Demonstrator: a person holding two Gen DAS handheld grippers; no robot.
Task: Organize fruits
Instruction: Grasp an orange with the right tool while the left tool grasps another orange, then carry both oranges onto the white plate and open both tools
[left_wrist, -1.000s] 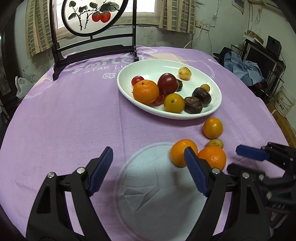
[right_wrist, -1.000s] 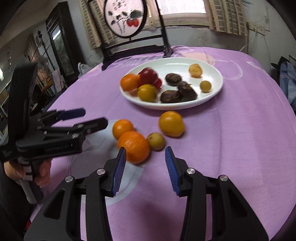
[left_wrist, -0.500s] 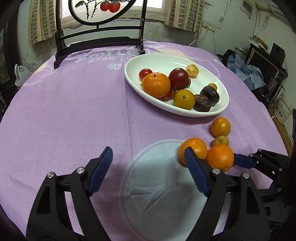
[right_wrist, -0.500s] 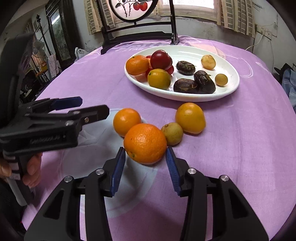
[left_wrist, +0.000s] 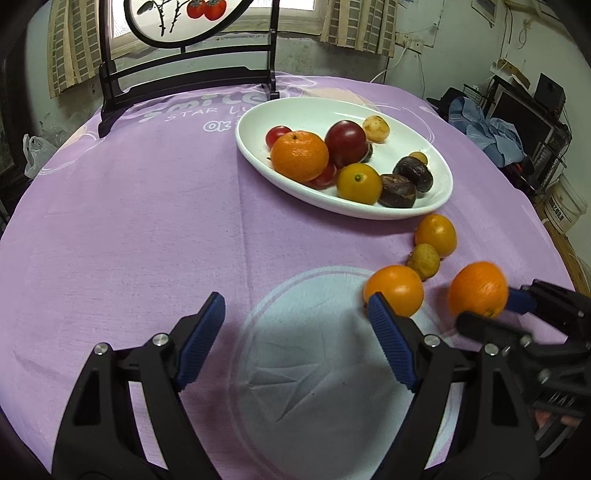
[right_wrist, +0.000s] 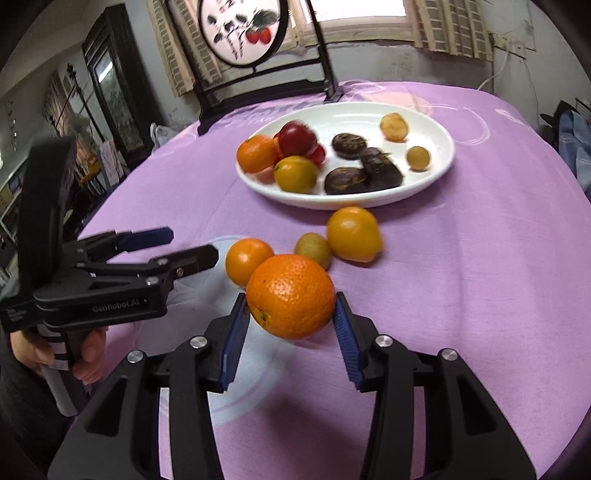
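We note the right gripper (right_wrist: 290, 319) now pinches the orange (right_wrist: 290, 295), lifted off the tabletop (right_wrist: 480, 277) since a moment ago, plate-bound (right_wrist: 436, 122); left gripper (left_wrist: 295, 343) fingers spread.

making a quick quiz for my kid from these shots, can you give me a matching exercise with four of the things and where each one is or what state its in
Column one:
1. large dimpled orange
2. dark red round plum
3. small yellow-green round fruit
4. left gripper

Column two:
a. jaws open and nothing between them
b. on the purple tablecloth between two orange fruits
c. held between the jaws of the right gripper
d. in the white oval plate

Pairs: 1-c, 2-d, 3-b, 4-a
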